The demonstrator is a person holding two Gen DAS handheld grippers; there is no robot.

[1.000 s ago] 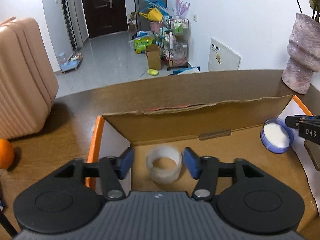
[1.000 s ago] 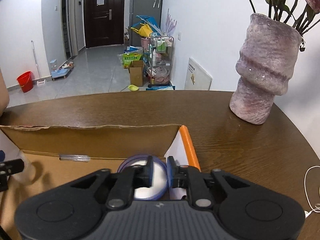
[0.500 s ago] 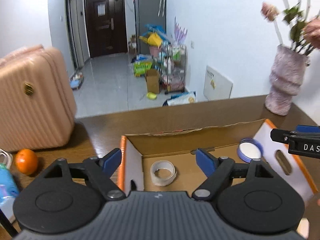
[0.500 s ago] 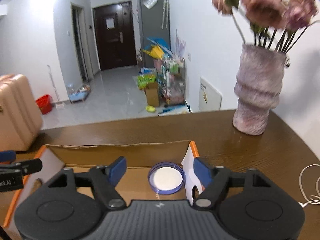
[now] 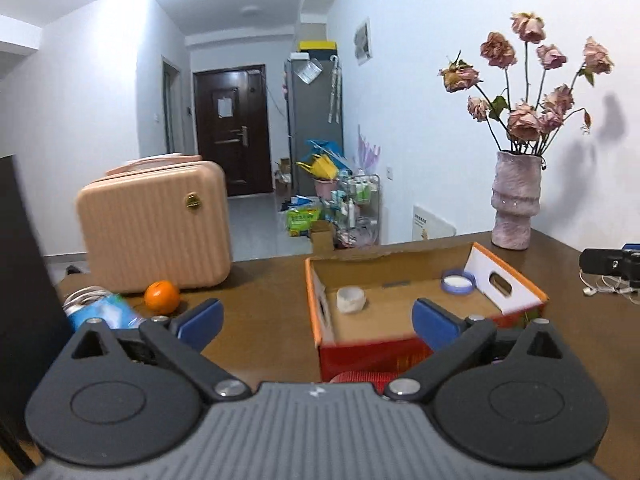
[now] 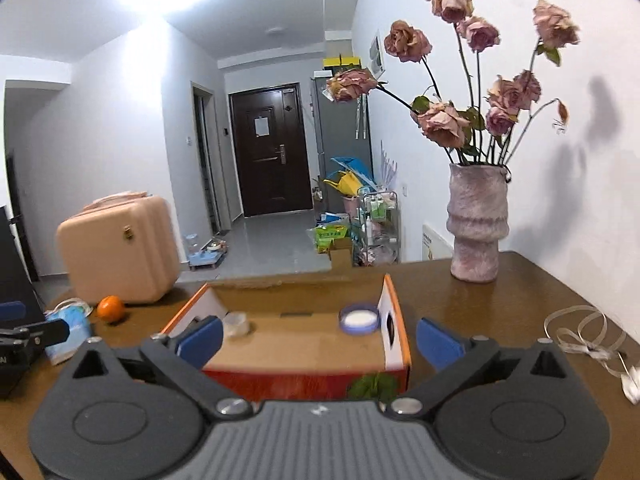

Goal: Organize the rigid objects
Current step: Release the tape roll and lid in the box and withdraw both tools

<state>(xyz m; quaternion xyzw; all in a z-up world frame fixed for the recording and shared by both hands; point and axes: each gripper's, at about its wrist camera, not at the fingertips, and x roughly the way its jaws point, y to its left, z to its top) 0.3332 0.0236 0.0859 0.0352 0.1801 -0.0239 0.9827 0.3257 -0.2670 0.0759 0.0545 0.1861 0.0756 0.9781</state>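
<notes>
An open cardboard box [image 5: 318, 316] with orange rims and a red front sits on the brown table; it also shows in the right wrist view [image 6: 396, 320]. Inside lie a clear tape roll [image 5: 351, 299] [image 6: 237, 323] at the left and a blue-rimmed round lid [image 5: 458, 281] [image 6: 359, 318] at the right. My left gripper [image 5: 316, 324] is open and empty, held back from the box's near side. My right gripper [image 6: 318, 340] is open and empty, also back from the box.
An orange [image 5: 161, 297] [image 6: 110, 308] and a pink case [image 5: 154, 232] stand left of the box, with a blue packet [image 5: 104, 314] nearer. A vase of dried roses [image 6: 478, 224] stands at the back right. A white cable [image 6: 588, 332] lies on the right.
Both grippers have pulled back and up out of the box. The right one let go of the blue-rimmed lid and opened; the left opened wider, leaving the tape roll inside.
</notes>
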